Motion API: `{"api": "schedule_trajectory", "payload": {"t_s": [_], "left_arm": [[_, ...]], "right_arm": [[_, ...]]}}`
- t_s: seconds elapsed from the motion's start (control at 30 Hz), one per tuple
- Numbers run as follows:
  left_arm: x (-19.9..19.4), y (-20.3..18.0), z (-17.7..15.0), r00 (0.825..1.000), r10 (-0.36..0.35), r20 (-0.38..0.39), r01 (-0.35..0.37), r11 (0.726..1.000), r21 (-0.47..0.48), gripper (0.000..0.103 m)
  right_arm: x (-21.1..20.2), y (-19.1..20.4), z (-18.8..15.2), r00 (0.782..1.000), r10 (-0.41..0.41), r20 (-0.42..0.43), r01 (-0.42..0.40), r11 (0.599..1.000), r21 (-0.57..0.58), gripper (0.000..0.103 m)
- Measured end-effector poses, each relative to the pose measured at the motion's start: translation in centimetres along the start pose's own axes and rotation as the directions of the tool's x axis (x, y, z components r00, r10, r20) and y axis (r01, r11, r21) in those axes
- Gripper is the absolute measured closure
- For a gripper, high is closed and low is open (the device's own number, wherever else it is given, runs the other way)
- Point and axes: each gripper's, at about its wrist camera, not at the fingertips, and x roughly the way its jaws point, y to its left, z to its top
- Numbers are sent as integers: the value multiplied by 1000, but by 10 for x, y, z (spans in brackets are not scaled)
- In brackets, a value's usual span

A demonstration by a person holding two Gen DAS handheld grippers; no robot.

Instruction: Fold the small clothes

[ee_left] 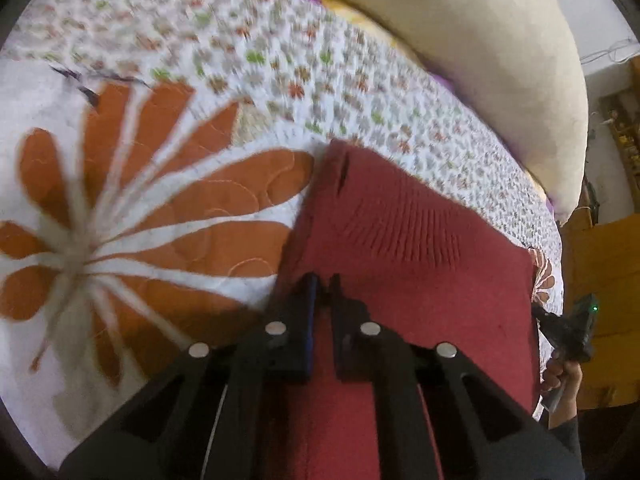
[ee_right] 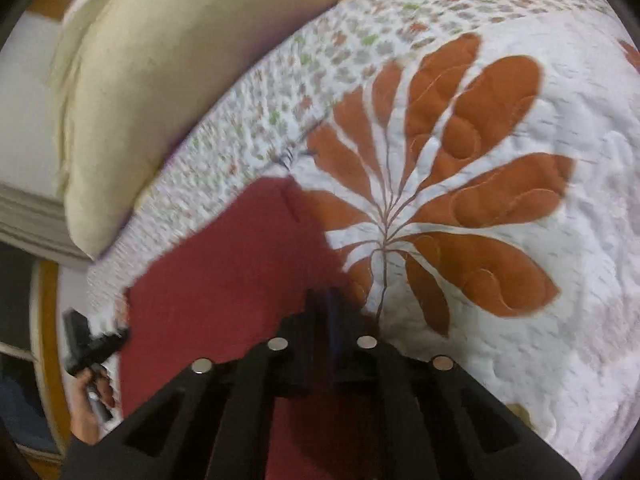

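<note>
A dark red knitted garment [ee_left: 408, 248] lies on a quilted bedspread [ee_left: 132, 208], its ribbed part towards the pillow. My left gripper [ee_left: 324, 284] is shut on the garment's left edge, and red cloth runs down between the fingers. In the right wrist view the same red garment [ee_right: 232, 276] fills the lower left. My right gripper [ee_right: 326, 300] is shut on its right edge, blurred. Each gripper shows in the other's view, held by a hand: the right gripper [ee_left: 570, 332] at the garment's right corner, the left gripper [ee_right: 90, 344] at its left corner.
A large cream pillow [ee_left: 480, 60] lies along the head of the bed, close behind the garment; it is the cream pillow [ee_right: 152, 80] at upper left in the right wrist view. The bedspread [ee_right: 500, 200] carries big orange leaf shapes. Orange-brown furniture [ee_left: 600, 280] stands beyond the bed's edge.
</note>
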Motion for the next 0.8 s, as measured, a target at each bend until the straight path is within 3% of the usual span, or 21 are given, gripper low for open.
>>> {"api": "schedule_trajectory", "payload": {"t_s": [0.03, 0.13, 0.23, 0.3, 0.33, 0.4, 0.5, 0.57, 0.67, 0.73, 0.8], "left_arm": [[-18, -8, -12, 998, -55, 33, 54, 998, 43, 78], [-48, -17, -50, 979, -198, 38, 192, 972, 134, 78], [-53, -3, -94, 966, -258, 28, 253, 960, 119, 78], [-38, 16, -107, 976, -218, -1, 218, 973, 72, 81], [-30, 27, -112, 978, -207, -8, 207, 977, 43, 93], [-24, 41, -111, 981, -192, -2, 192, 981, 22, 102], [-41, 46, -111, 980, -195, 31, 196, 980, -37, 103], [-65, 27, -123, 971, -235, 45, 233, 972, 45, 96], [-76, 13, -152, 950, -312, 8, 310, 945, 105, 94], [-64, 21, -167, 958, -286, -23, 287, 953, 93, 92], [-49, 39, -176, 970, -238, -37, 241, 968, 69, 102]], "right_arm": [[-7, 1, -2, 1000, 22, 11, -23, 1000, 0, 86], [-37, 19, -27, 992, 122, 9, -121, 990, -72, 86], [-47, 26, -64, 985, 171, -33, -174, 977, -123, 86], [-39, 18, -83, 989, 139, -55, -145, 982, -125, 86], [-35, 12, -86, 990, 127, -61, -133, 985, -109, 87], [-24, -4, -90, 991, 111, -74, -116, 991, -70, 100], [-27, -14, -89, 992, 110, -59, -112, 993, -29, 103], [-40, -5, -93, 991, 126, -45, -127, 991, -42, 93], [-51, 25, -121, 974, 210, -85, -220, 967, -126, 91], [-41, 34, -147, 968, 207, -143, -230, 958, -173, 91], [-27, 23, -160, 972, 164, -167, -192, 967, -169, 98]]}}
